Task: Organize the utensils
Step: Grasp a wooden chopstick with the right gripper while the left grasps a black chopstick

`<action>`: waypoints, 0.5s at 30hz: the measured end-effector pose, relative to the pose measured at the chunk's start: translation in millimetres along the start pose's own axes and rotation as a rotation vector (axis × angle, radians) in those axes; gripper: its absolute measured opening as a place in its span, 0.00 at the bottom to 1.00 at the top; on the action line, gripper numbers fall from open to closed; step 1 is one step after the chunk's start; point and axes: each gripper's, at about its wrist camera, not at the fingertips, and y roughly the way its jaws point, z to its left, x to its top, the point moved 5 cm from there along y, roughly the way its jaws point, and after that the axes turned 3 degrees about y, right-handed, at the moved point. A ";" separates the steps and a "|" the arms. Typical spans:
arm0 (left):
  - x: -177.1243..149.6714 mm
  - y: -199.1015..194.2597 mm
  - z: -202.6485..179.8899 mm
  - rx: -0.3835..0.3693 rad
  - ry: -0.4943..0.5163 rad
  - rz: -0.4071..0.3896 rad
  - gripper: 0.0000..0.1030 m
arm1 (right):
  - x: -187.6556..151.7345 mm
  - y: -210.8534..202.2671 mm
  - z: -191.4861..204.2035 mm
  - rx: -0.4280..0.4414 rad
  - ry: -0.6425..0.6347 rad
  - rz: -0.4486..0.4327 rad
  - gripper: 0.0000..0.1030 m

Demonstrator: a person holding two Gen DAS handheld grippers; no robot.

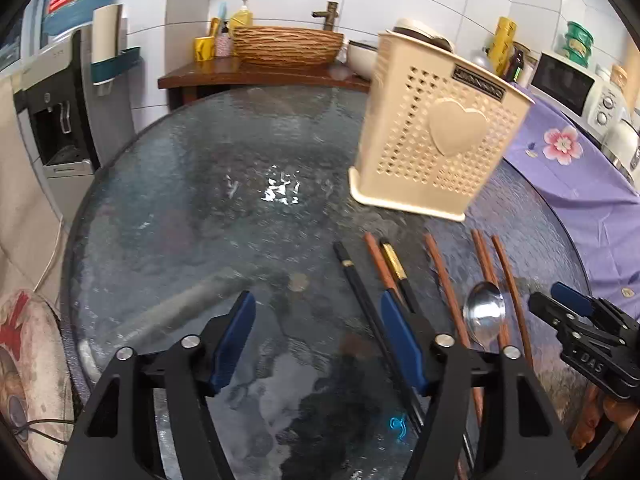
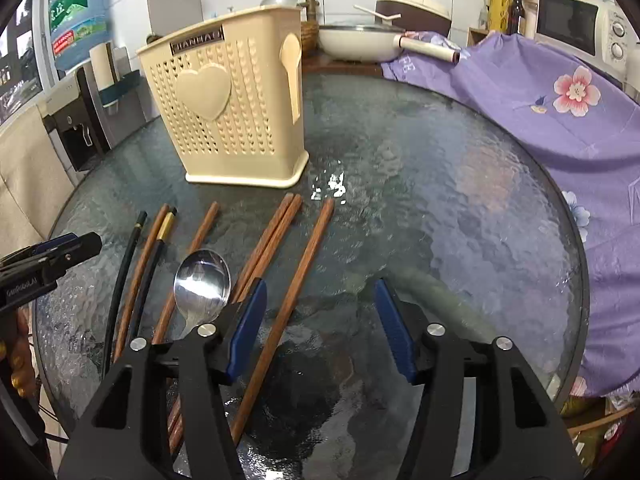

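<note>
A cream perforated utensil holder [image 1: 432, 132] [image 2: 236, 120] with a heart on its side stands upright on the round glass table [image 1: 192, 208] [image 2: 440, 208]. In front of it lie several brown wooden chopsticks [image 1: 444, 276] [image 2: 264, 248], two black ones [image 1: 356, 284] [image 2: 124, 264] and a steel spoon [image 1: 484, 316] [image 2: 202, 280]. My left gripper [image 1: 318, 336] hangs open low over the glass, with a black chopstick running under its right finger. My right gripper [image 2: 320, 324] is open too; one brown chopstick [image 2: 296, 296] lies between its fingers, untouched by the pads. Each gripper also shows in the other's view, the right gripper [image 1: 560, 304] and the left gripper [image 2: 68, 248].
A purple flowered cloth [image 2: 560, 112] drapes over the table's right side. Behind it stand a microwave [image 2: 576, 24], a white pan [image 2: 360, 42] and a woven basin [image 1: 286, 44] on a wooden counter. A water dispenser [image 1: 60, 92] stands at the left.
</note>
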 end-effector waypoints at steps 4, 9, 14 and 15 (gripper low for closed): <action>-0.9 3.9 -11.0 -0.006 0.031 0.012 0.53 | -1.3 5.4 3.8 -0.009 0.008 0.022 0.51; 0.1 10.9 -21.4 -0.004 0.045 0.034 0.46 | 0.8 8.8 7.2 -0.014 0.018 0.040 0.46; -2.5 19.4 -27.5 0.020 0.063 0.052 0.40 | 3.9 12.3 7.9 -0.022 0.025 0.052 0.41; -3.0 20.4 -28.0 0.021 0.063 0.056 0.39 | 4.5 13.4 8.2 -0.022 0.026 0.055 0.41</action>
